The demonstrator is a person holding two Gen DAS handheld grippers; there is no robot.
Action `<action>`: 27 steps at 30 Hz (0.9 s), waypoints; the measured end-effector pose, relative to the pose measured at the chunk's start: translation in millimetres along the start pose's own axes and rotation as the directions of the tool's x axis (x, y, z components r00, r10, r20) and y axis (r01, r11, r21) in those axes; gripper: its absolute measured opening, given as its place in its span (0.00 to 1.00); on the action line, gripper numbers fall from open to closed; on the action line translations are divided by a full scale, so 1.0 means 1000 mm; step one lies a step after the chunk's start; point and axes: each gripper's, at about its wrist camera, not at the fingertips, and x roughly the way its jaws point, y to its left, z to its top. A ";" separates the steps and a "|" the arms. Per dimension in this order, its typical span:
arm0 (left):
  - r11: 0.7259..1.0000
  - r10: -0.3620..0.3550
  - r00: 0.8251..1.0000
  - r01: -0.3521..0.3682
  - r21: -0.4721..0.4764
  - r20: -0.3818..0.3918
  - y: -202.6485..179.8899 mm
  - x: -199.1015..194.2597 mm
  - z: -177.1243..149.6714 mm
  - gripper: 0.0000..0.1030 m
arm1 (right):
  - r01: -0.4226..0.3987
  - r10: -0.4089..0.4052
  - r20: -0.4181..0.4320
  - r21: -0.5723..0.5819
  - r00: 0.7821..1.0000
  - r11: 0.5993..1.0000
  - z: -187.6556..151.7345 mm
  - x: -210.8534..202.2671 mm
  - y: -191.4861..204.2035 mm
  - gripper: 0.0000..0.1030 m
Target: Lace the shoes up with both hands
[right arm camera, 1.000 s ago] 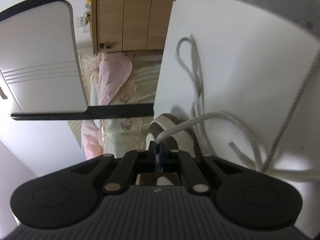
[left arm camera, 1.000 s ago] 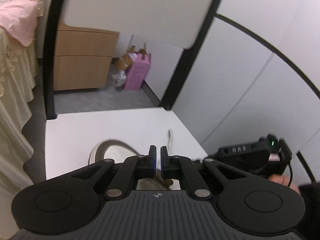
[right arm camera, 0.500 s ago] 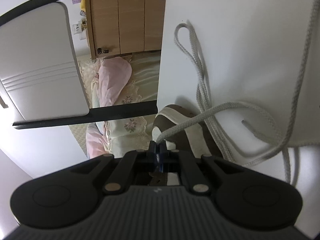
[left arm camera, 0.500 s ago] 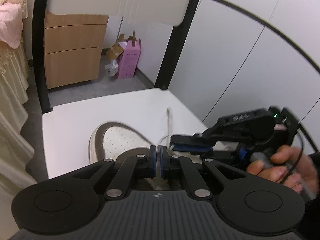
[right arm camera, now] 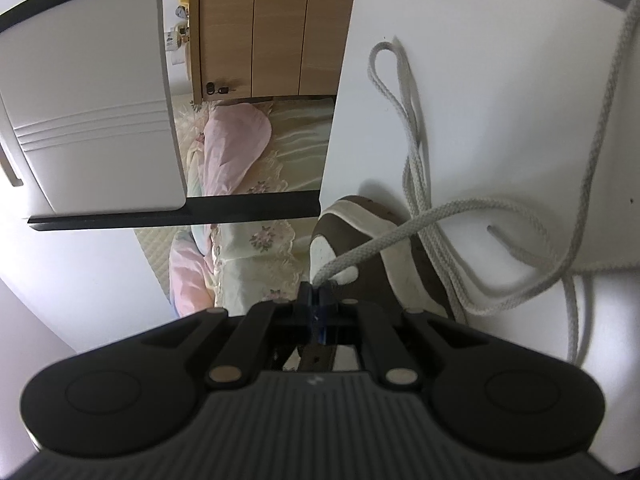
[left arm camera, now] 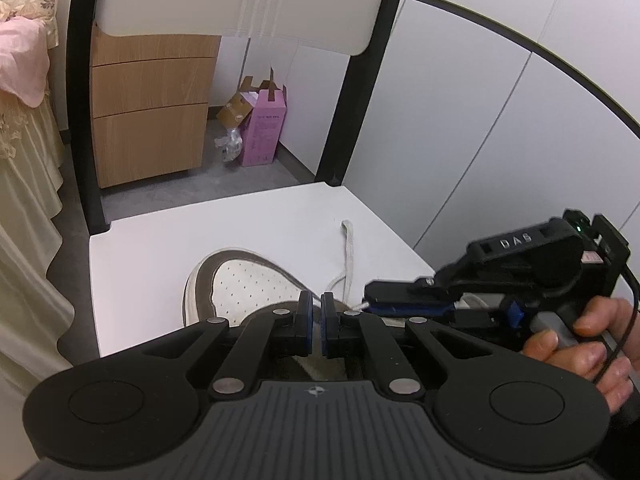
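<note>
Since a second ago the right gripper (right arm camera: 316,294), clamped on the lace (right arm camera: 404,232), is brought in beside the closed, empty left gripper (left arm camera: 316,314) above the shoe (left arm camera: 244,288) on the white table (left arm camera: 200,240), so tightening seems under way.

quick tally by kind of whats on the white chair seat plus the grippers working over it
shoe: 1
shoelace: 1, one end clamped in the right gripper, the rest looped loose on the chair seat
grippers: 2, right gripper and left gripper, which is shut with nothing seen between its pads
total: 4
</note>
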 end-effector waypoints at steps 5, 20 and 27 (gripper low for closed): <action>1.000 0.003 1.000 -0.003 0.014 -0.006 -0.004 0.006 0.000 0.04 | 0.001 -0.001 -0.006 -0.003 1.000 1.000 -0.002 -0.004 0.000 0.04; 1.000 -0.020 1.000 0.020 -0.008 0.003 0.002 0.013 0.001 0.04 | 0.016 -0.015 -0.010 0.013 1.000 1.000 0.005 0.004 -0.004 0.04; 0.999 -0.035 0.999 0.035 -0.036 0.001 0.011 0.022 0.002 0.04 | 0.014 -0.014 -0.032 0.004 0.999 1.000 0.000 0.011 -0.002 0.04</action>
